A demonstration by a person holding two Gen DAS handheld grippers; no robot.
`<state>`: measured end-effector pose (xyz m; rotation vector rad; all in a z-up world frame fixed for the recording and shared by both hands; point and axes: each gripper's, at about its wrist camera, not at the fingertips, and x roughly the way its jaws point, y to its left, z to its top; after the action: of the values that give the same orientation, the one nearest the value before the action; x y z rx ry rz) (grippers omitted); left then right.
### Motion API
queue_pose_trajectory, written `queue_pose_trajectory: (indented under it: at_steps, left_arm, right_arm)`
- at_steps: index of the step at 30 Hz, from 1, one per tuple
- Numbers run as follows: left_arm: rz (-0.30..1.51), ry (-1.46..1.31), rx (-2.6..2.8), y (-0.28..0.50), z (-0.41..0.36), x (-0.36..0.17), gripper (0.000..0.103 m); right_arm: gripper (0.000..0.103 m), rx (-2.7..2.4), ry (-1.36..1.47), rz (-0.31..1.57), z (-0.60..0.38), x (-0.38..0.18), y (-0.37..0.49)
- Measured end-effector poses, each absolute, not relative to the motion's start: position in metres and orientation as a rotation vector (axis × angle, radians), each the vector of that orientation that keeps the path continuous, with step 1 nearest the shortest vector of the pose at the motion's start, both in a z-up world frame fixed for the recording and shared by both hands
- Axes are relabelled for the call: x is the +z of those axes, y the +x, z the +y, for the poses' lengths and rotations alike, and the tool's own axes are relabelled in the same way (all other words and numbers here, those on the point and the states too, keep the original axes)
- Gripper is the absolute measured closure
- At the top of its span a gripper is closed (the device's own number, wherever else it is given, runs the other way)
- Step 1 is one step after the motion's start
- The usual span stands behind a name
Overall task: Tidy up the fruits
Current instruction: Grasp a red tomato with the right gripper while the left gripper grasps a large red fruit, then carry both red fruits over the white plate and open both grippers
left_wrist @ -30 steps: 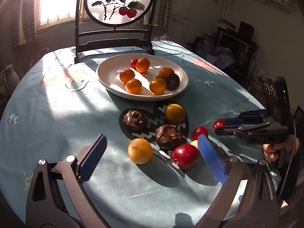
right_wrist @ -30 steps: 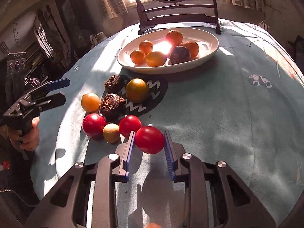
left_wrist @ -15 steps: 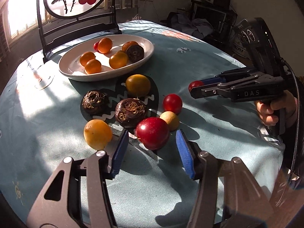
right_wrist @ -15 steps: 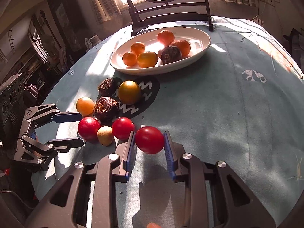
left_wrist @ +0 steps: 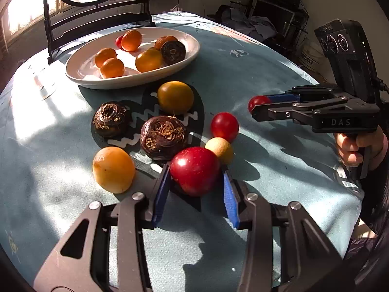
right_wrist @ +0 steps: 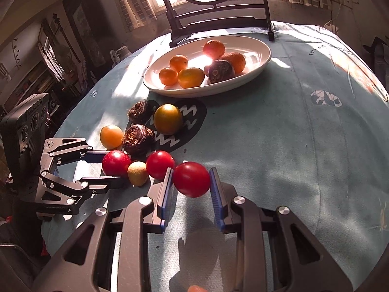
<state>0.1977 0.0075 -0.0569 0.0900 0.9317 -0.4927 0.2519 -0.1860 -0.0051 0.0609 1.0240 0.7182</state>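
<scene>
My left gripper (left_wrist: pixel 195 189) has its blue pads against both sides of a large red fruit (left_wrist: pixel 194 170) resting on the teal tablecloth; it also shows in the right wrist view (right_wrist: pixel 115 163). My right gripper (right_wrist: pixel 190 189) is shut on a red tomato (right_wrist: pixel 191 178) and holds it above the cloth; it shows in the left wrist view (left_wrist: pixel 259 101). A white plate (left_wrist: pixel 80 73) at the back holds several orange fruits and a dark one. Loose on the cloth lie a red tomato (left_wrist: pixel 225 126), a small tan fruit (left_wrist: pixel 220 149), an orange (left_wrist: pixel 113 169), a yellow-green fruit (left_wrist: pixel 175 96) and two dark brown fruits (left_wrist: pixel 163 136).
A dark wooden stand (right_wrist: pixel 218 24) with a round painted panel stands behind the plate. The round table (right_wrist: pixel 316 133) drops off at its edges on all sides. Furniture and clutter lie beyond the table (left_wrist: pixel 279 19).
My left gripper has moved forward around the large red fruit and closed its pads onto it. My right gripper keeps the tomato and has shifted slightly.
</scene>
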Motion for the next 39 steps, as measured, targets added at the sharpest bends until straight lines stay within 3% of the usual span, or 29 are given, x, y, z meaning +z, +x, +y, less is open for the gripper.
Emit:
queue_pose_trajectory:
  at_steps: [12, 21, 29, 39]
  left_arm:
    - [0.833, -0.038, -0.537, 0.188, 0.024, -0.021, 0.062]
    - [0.739, -0.117, -0.322, 0.261, 0.052, 0.017, 0.062]
    - [0.757, -0.184, -0.146, 0.337, 0.082, 0.006, 0.062]
    - [0.825, -0.160, -0.103, 0.374, 0.087, -0.021, 0.062]
  right_arm:
    - [0.073, 0.767, 0.097, 0.904, -0.181, 0.011, 0.255]
    - [0.073, 0.705, 0.220, 0.774, -0.164, 0.036, 0.306]
    - [0.073, 0.658, 0.173, 0.785, -0.123, 0.024, 0.370]
    - [0.073, 0.666, 0.139, 0.840, -0.103, 0.002, 0.406]
